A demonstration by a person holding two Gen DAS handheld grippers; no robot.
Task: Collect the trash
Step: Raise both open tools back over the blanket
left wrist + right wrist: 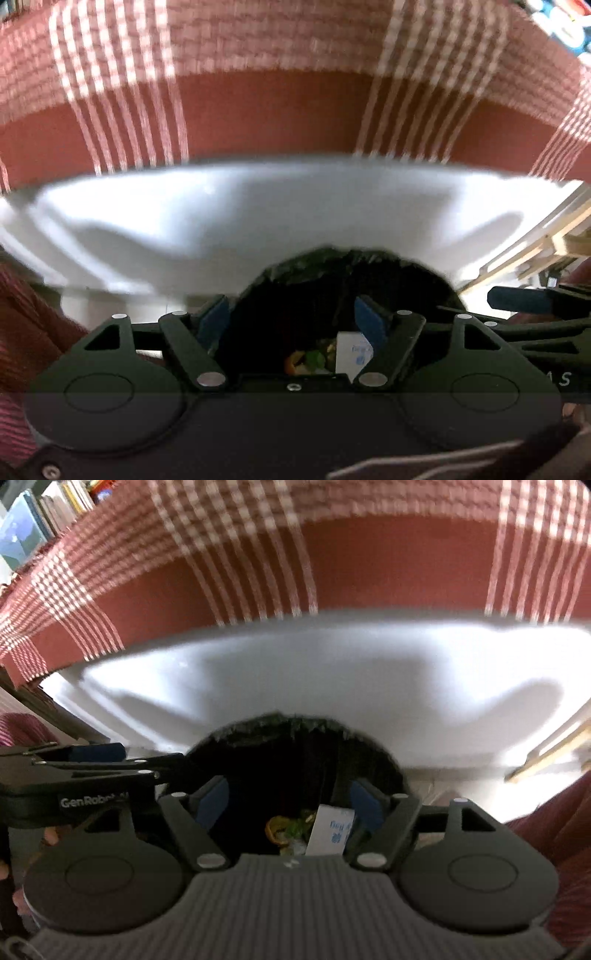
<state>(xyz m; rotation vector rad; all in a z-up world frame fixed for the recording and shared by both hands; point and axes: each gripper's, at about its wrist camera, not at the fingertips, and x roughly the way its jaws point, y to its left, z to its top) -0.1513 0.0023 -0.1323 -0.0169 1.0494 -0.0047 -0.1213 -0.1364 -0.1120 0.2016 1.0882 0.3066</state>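
**Q:** What is shown at the lower centre of both wrist views, and how are the tools set?

**A:** A black-lined trash bin is seen from above, its round mouth framed between the fingers of each tool. The left tool is spread wide, with nothing between its blue pads. The right tool is likewise spread wide and empty. Both are angled steeply downward over the bin mouth, side by side; in the right wrist view the left tool appears at the left edge, and the right tool appears at the right edge of the left wrist view.

**Q:** Why is this arrangement judged to be used?

**A:** With both tools over the opening, anything let go would drop inside the liner and not onto the floor. Empty, parted fingers suggest that the drop-off step is finished here.

**Q:** How does the trash look, and where is it?

**A:** It lies at the bottom of the bin. A white packet with blue print is propped at a tilt, touching a heap of orange peel and green scraps to its left.

**Q:** What fills the rest of the frame?

**A:** A red checked cloth over a surface is seen across the top, a white panel beneath it. Motion blur hides finer detail.
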